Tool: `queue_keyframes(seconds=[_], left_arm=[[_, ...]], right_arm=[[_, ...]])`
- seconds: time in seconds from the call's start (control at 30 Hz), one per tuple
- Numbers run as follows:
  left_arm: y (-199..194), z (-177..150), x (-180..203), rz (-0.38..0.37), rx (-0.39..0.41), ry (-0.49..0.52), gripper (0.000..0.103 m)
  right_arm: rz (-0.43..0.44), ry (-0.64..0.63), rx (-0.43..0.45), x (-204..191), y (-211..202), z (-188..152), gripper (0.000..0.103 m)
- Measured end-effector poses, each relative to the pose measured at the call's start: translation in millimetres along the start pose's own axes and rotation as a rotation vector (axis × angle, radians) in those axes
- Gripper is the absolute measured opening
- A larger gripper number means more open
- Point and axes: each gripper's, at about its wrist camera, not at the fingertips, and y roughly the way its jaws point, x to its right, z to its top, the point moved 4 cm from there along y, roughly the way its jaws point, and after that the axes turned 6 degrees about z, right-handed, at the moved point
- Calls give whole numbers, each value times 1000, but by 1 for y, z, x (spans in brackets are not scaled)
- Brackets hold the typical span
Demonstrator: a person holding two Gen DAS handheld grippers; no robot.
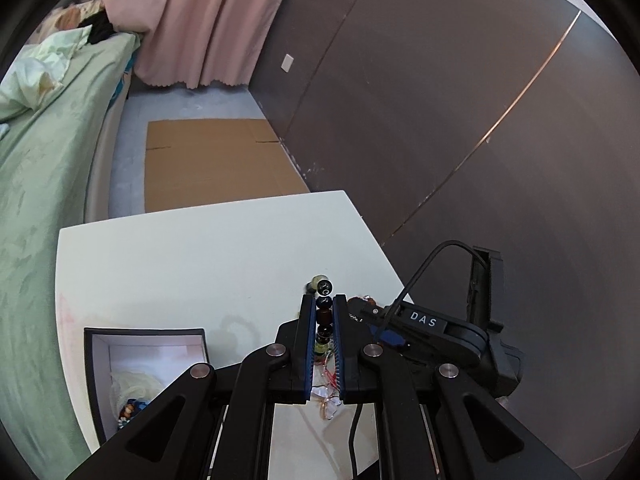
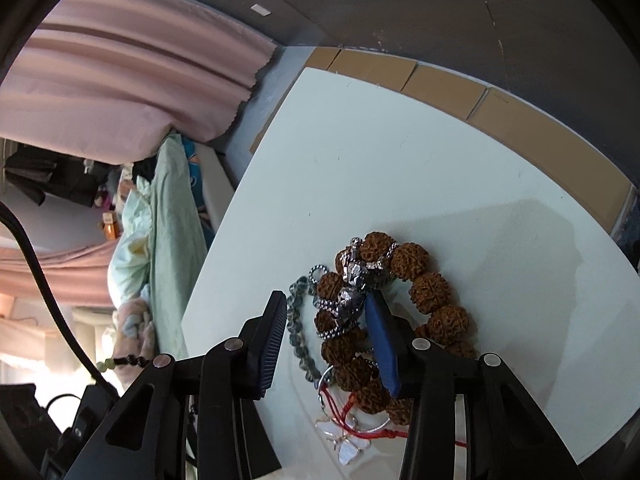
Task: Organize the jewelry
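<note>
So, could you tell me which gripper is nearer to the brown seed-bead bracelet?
Right. The right gripper is open over the brown seed-bead bracelet, one finger reaching into its ring. The left gripper sits beside the pile, shut on a dark bead strand.

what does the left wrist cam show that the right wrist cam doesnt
Only the left wrist view shows the open jewelry box at the table's near left corner, with beads inside, and the left gripper shut on a dark bead strand.

Only the right wrist view shows the brown seed bracelet, the silver chain lying over it, a grey bead string and a white butterfly charm, with the open right gripper over the pile.

Both show the white table, pink curtain, green bedding and floor cardboard.
</note>
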Motion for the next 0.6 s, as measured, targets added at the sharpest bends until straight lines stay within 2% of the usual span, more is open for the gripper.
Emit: queue_keyframes(seconds=[0.1, 0.2, 0.23, 0.47, 0.6], left_arm=[[-3, 1, -3, 0, 4, -5, 8], [-4, 2, -7, 2, 8, -14, 8], [-5, 3, -8, 2, 12, -17, 8], [-25, 6, -20, -8, 57, -48, 8], [-38, 5, -33, 17, 87, -66, 8]], right_arm=[[4, 6, 9, 0, 1, 2, 41], [-23, 31, 6, 8, 3, 1, 22], [-2, 47, 7, 10, 3, 0, 18], [52, 15, 29, 1, -12, -6, 16], [102, -27, 58, -13, -22, -8, 16]])
